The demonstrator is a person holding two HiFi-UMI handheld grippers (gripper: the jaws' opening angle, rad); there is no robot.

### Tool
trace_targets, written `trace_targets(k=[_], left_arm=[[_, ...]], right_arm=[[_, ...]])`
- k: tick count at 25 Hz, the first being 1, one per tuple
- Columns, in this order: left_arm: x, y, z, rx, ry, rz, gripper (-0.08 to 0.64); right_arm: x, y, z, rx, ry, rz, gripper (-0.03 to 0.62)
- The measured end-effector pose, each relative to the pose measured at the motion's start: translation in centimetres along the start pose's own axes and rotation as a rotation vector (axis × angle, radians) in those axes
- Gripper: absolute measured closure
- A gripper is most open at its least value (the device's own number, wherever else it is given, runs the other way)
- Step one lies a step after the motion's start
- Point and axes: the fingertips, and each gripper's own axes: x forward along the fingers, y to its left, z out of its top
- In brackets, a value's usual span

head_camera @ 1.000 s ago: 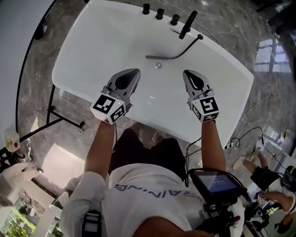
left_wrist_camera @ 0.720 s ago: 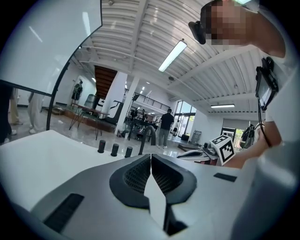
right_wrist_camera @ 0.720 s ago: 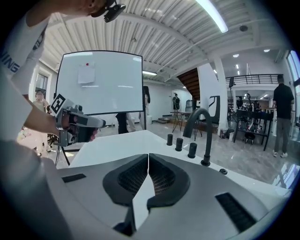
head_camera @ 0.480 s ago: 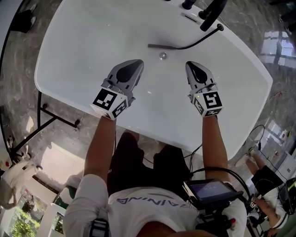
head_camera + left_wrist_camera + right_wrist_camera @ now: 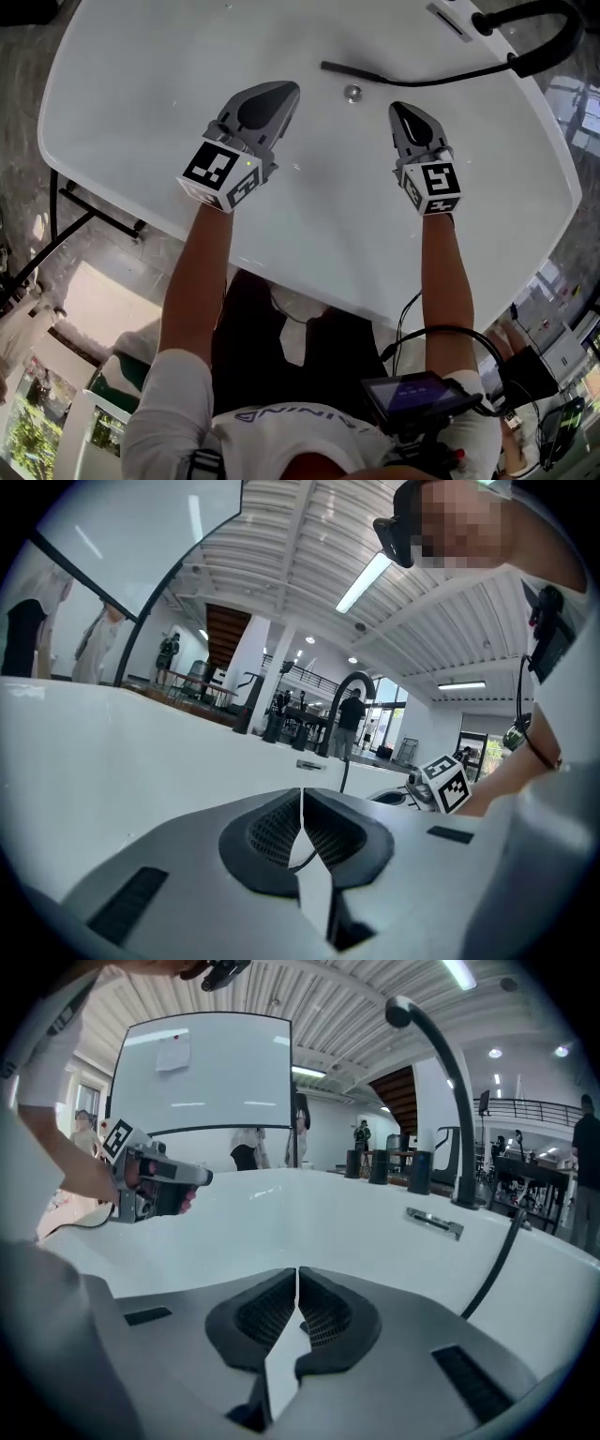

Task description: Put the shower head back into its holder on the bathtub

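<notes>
Head view: white bathtub (image 5: 131,112) fills the upper frame. Shower head (image 5: 349,70), a slim dark wand, lies on the tub floor at upper centre, out of any holder, just above the round drain (image 5: 352,92). Its hose (image 5: 441,77) runs right toward the curved black faucet (image 5: 553,33) at the upper right corner. Left gripper (image 5: 279,94) and right gripper (image 5: 405,114) sit side by side over the tub, both apart from the wand.

Left gripper view: claw pressed together, nothing pinched. Tub wall beyond; faucet at centre, hose below it, right gripper's marker cube (image 5: 448,782) at right.

Right gripper view: claw pressed together, empty. Faucet arches at upper right; hose crosses lower right; left gripper at left.
</notes>
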Motion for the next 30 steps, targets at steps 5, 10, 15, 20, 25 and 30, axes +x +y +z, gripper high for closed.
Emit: trace_targets(k=[5,10,15,20,25,30], left_arm=[[1.6,2.9,-4.0,-0.001,0.024,0.014,0.535],[2.4,5.2,-7.1,-0.031,0.008,0.034,0.535],[3.0,7.0,-9.2,-0.044,0.022,0.03,0.535],[5.0,9.2,-10.0,-0.061,0.023,0.052,0.535],[7.8,10.9,-12.4,-0.037,0.081,0.061,0.535],[10.9,10.9,-15.0,-0.05,0.111,0.012,0.535]], right_arm=[[5.4,-0.5,-5.0,-0.08,0.075,0.044,0.58],[10.5,-1.4,-9.6,-0.185,0.172,0.079,0.554],[15.1,-2.0,-14.0,-0.319,0.287,0.099,0.459],[19.0,-2.5,-18.2,-0.475,0.394,0.13,0.425],[21.7,-2.7,-20.4,-0.493,0.432,0.144,0.42],[23.5,-3.5,-22.1,-0.535,0.463,0.158,0.42]])
